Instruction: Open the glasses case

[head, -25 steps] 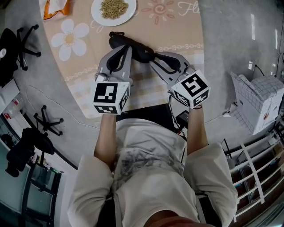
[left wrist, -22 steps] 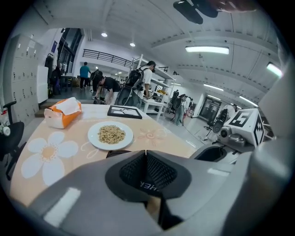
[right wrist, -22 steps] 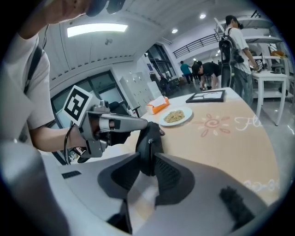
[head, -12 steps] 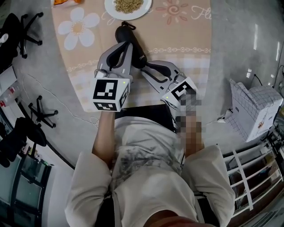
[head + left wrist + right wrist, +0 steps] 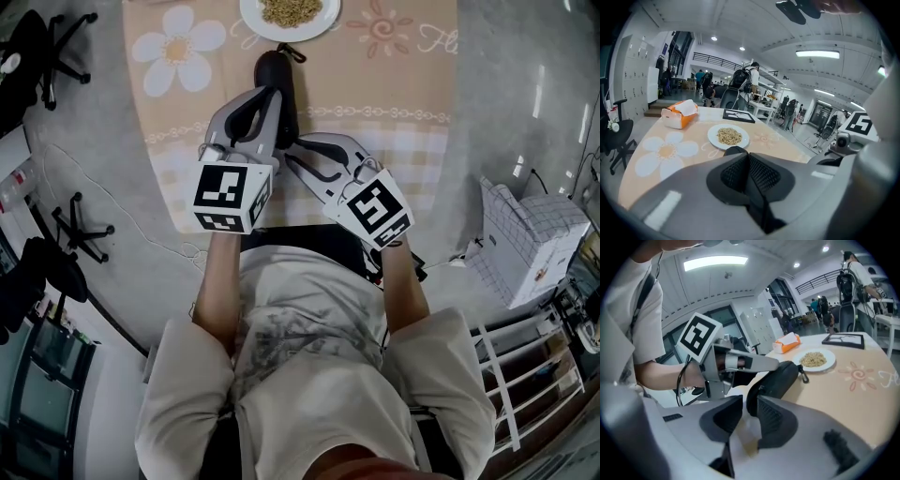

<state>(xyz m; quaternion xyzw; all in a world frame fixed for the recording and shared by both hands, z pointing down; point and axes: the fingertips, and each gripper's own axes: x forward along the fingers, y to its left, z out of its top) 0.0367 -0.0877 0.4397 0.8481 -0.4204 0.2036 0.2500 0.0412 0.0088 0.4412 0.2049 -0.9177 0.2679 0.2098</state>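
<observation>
My left gripper (image 5: 749, 161) and right gripper (image 5: 749, 411) are smooth, rounded, light-grey shells. The jaws are lined with black pads (image 5: 764, 174) that have a fine mesh grain. The left cube (image 5: 230, 197) and the right cube (image 5: 377, 208) are white, printed with bold black square markers on each face. A thin black cable (image 5: 680, 376) loops by the left gripper's handle. A dark fuzzy strip (image 5: 839, 448) sits on the right shell. I wear a pale beige short-sleeved shirt (image 5: 309, 375) with a faded grey print on the front; its sleeves (image 5: 187, 394) are wide and loose.
</observation>
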